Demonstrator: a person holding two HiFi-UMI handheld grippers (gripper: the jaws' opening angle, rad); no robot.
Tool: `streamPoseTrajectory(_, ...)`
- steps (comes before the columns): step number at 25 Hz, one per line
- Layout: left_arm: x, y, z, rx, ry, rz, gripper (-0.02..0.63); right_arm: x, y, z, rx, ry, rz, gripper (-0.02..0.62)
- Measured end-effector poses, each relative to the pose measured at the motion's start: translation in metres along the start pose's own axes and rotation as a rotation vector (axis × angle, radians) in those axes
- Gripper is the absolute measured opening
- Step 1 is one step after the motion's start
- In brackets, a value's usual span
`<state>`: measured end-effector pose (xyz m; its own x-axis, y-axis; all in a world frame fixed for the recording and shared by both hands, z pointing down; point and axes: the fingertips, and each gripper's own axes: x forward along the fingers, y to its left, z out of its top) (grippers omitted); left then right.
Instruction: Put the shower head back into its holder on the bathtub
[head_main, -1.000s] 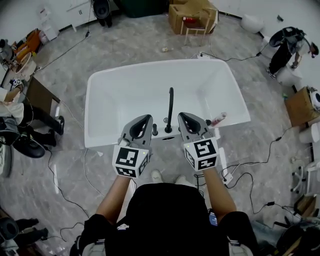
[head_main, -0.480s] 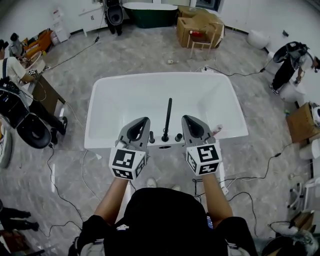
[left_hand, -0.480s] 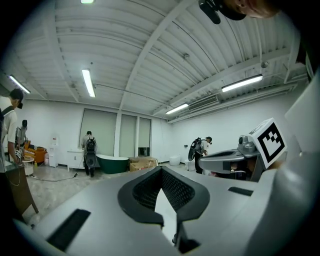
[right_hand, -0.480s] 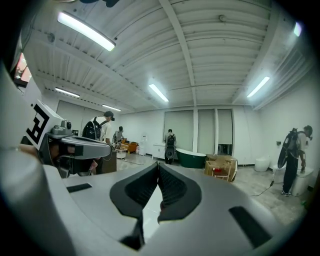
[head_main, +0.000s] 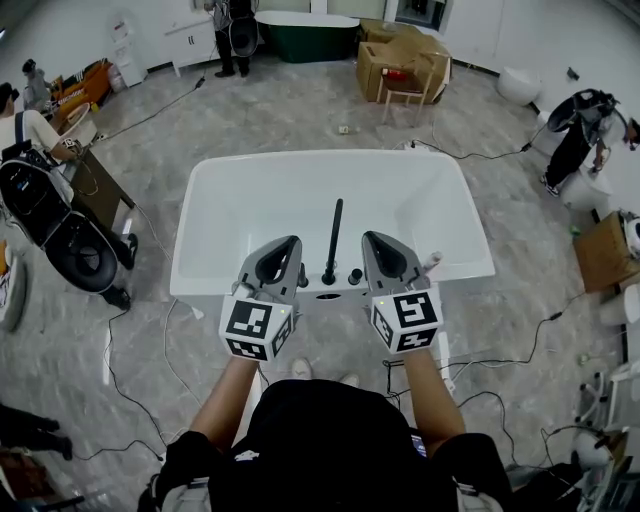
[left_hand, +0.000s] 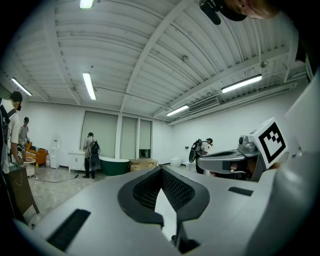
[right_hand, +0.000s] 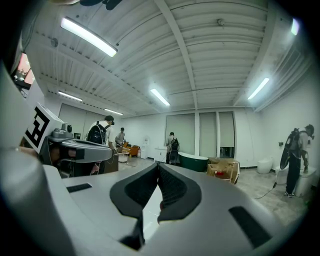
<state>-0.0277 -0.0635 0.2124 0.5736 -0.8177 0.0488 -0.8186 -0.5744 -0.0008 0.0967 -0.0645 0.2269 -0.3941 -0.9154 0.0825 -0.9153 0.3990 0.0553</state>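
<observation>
Evidently nothing was held by either gripper; the left gripper (head_main: 287, 246) and the right gripper (head_main: 377, 241) were held level over the near rim of the white bathtub (head_main: 200, 284), each with its jaws closed fully and nothing between them; a slim black upright fitting (head_main: 333, 235), probably the shower head in its holder though a spout could not be ruled out, stood on that rim between them; if only loosely seated, it could be tipped into the tub by a brush from either gripper; the white-and-pink object (head_main: 430, 262) just beside the right gripper could likewise be knocked off; any re-grip would be blocked until the jaws were opened.
</observation>
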Motion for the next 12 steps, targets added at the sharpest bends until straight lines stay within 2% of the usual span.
streamPoseTrajectory(12,0.005,0.004,0.015,-0.017,0.010,0.020,0.014,0.002,-0.007,0.014,0.014,0.001,0.009,0.023)
